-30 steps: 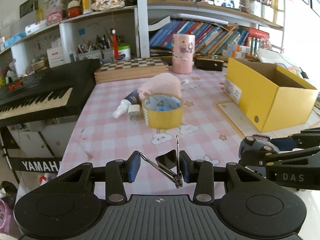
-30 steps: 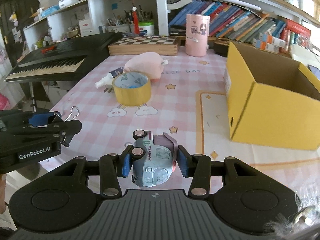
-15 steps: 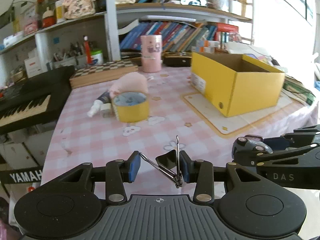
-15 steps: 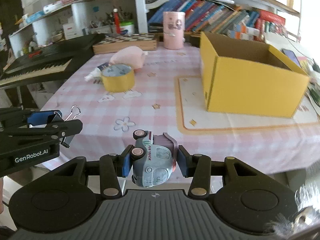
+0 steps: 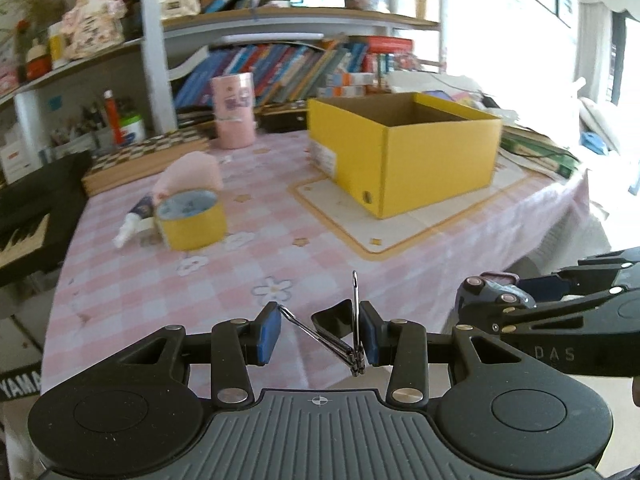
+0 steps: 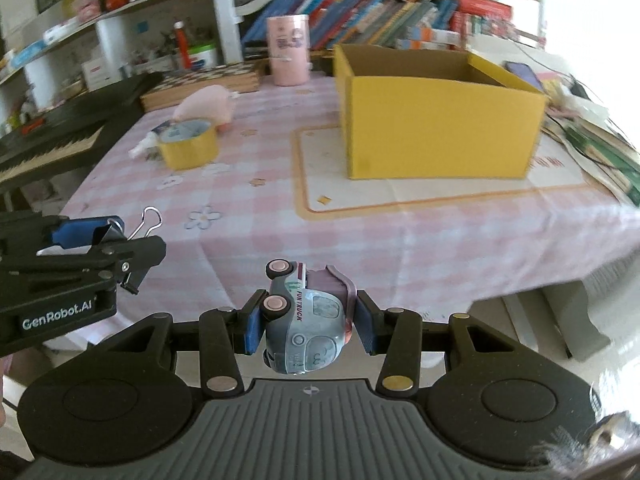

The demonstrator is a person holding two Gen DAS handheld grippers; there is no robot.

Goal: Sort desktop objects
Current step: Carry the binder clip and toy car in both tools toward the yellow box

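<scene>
keyboard [image 5: 28,216]: cut by left edge | shelf books [image 6: 360,16]: blurred, titles unreadable

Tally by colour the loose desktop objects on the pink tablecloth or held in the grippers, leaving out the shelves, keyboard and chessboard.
Yellow: 2, open box, tape roll
Pink: 2, plush toy, cylinder
Grey: 1, toy truck, in right gripper
Black: 1, binder clip, in left gripper
White-capped: 1, tube
Total: 7

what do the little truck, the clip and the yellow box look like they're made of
Small grey-blue toy truck: likely glossy moulded plastic, with smooth rounded panels and printed lettering.
Black binder clip: probably metal, going by its shiny wire handles and thin folded body.
Open yellow box: matte cardboard, with a brown raw inside and thin folded walls.
</scene>
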